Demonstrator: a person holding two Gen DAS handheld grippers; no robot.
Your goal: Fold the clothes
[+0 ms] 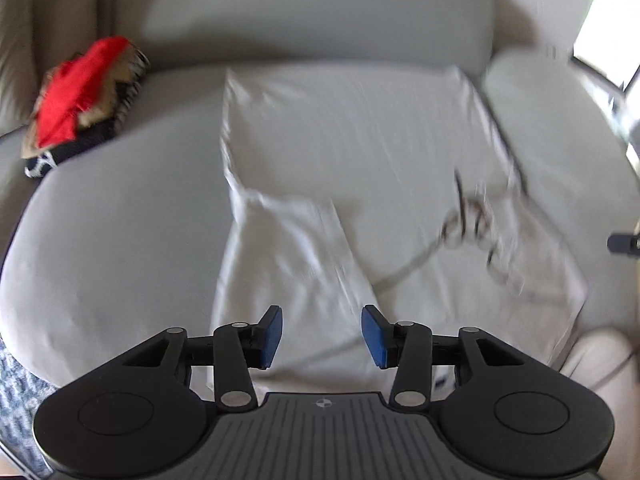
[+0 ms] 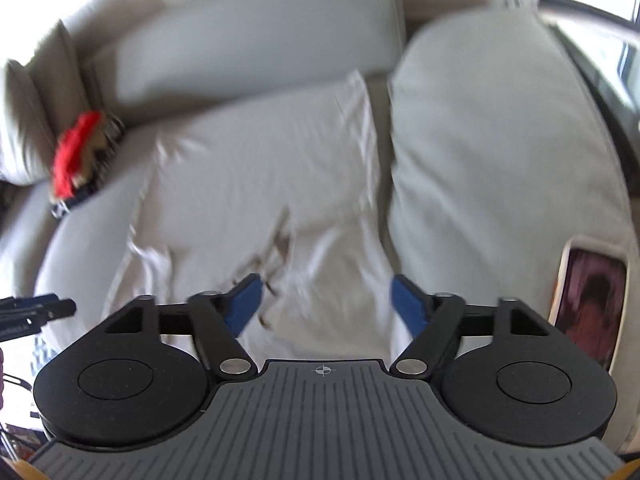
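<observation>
A white garment (image 1: 344, 152) with a dark line print lies spread on the grey sofa seat (image 1: 120, 220), one flap folded over at its near left. My left gripper (image 1: 322, 336) is open and empty, just above the garment's near edge. In the right wrist view the same garment (image 2: 256, 168) lies ahead. My right gripper (image 2: 326, 304) is open and empty above its near right part. The right gripper's tip shows at the right edge of the left wrist view (image 1: 624, 242); the left gripper shows at the left edge of the right wrist view (image 2: 36, 312). Both views are motion-blurred.
A pile of red, tan and dark clothes (image 1: 80, 100) sits at the sofa's back left, also in the right wrist view (image 2: 80, 152). A large grey cushion (image 2: 500, 152) lies right of the garment. A phone (image 2: 588, 304) rests on the cushion's near right. Sofa backrest (image 1: 320, 12) behind.
</observation>
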